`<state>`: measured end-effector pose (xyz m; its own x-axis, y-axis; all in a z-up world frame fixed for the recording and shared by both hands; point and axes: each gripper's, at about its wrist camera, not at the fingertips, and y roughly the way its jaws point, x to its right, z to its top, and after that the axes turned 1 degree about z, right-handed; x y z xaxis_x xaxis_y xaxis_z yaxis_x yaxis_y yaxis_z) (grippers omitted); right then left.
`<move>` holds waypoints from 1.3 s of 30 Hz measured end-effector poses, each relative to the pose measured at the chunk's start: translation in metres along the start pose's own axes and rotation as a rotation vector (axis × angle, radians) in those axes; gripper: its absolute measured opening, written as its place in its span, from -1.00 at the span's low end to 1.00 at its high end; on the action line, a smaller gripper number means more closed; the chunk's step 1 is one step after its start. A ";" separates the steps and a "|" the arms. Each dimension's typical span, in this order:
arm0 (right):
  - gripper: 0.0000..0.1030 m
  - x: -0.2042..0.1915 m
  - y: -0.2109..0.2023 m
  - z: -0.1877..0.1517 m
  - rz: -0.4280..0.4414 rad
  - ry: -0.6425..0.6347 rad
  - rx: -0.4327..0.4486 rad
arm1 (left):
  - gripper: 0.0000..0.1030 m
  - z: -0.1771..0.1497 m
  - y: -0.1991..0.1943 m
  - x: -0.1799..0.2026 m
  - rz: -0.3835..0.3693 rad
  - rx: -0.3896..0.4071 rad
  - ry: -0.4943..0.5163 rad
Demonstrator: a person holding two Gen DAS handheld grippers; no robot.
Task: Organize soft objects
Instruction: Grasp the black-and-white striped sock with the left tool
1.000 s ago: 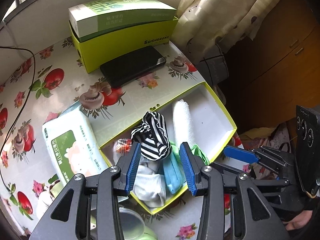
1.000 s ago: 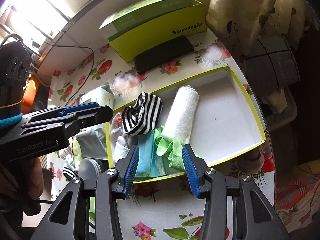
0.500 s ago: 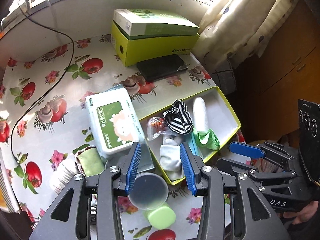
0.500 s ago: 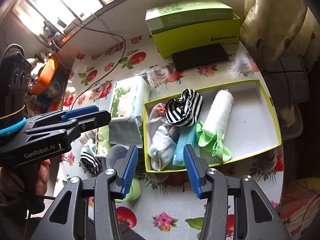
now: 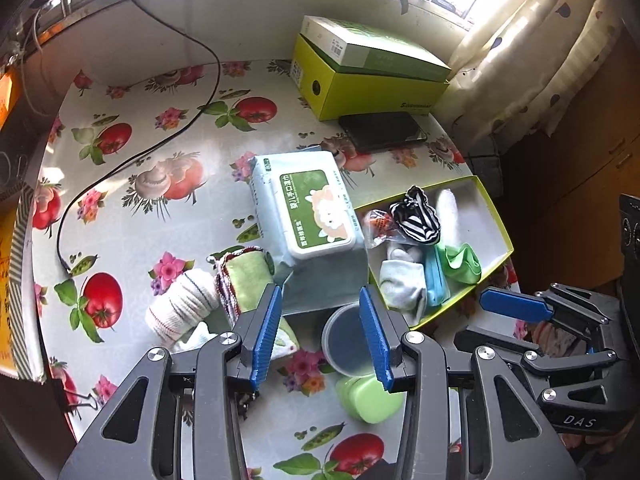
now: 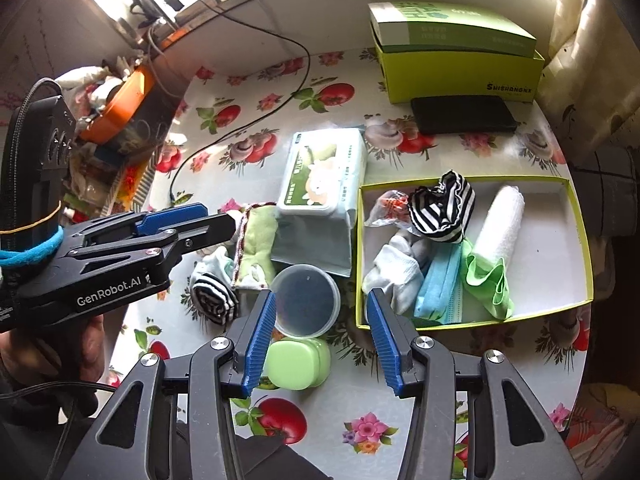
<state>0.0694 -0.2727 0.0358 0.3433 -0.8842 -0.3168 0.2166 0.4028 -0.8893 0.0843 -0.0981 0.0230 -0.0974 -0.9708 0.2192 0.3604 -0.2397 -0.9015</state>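
A yellow-green open box [image 6: 578,216] [image 5: 498,226] holds a striped cloth [image 6: 446,206], a white rolled towel [image 6: 502,220], white socks [image 6: 394,266], a blue mask [image 6: 438,284] and a green cloth [image 6: 486,280]. On the table left of it lie a green towel with red trim [image 5: 246,278] [image 6: 256,240], a white rolled cloth [image 5: 182,306] and a striped sock ball [image 6: 212,298]. My left gripper [image 5: 320,324] is open and empty, above the table. My right gripper [image 6: 320,320] is open and empty, near the box's front left corner.
A wet-wipes pack [image 5: 308,208] lies beside the box. A clear round lid [image 6: 306,300] and a green case [image 6: 298,362] sit at the front. A green carton [image 6: 456,52], a black phone [image 6: 462,114] and a cable [image 5: 140,152] are farther back.
Both grippers have pulled back and up from the box, so more of the table shows. Both stay open and empty.
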 end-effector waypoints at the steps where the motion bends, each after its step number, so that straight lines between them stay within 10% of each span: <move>1: -0.09 -0.003 0.001 0.000 0.001 -0.008 -0.002 | -0.19 -0.002 -0.001 -0.003 0.004 -0.001 -0.005; 21: -0.09 -0.033 0.005 -0.004 0.004 -0.066 -0.027 | -0.19 -0.053 -0.003 -0.083 0.009 -0.038 -0.186; 39: -0.09 -0.045 0.024 -0.003 0.003 -0.100 -0.088 | -0.13 -0.094 0.071 -0.103 -0.004 -0.227 -0.267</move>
<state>0.0563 -0.2238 0.0275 0.4340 -0.8532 -0.2892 0.1358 0.3793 -0.9152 0.0327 -0.0143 -0.0984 0.1587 -0.9449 0.2862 0.1421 -0.2649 -0.9537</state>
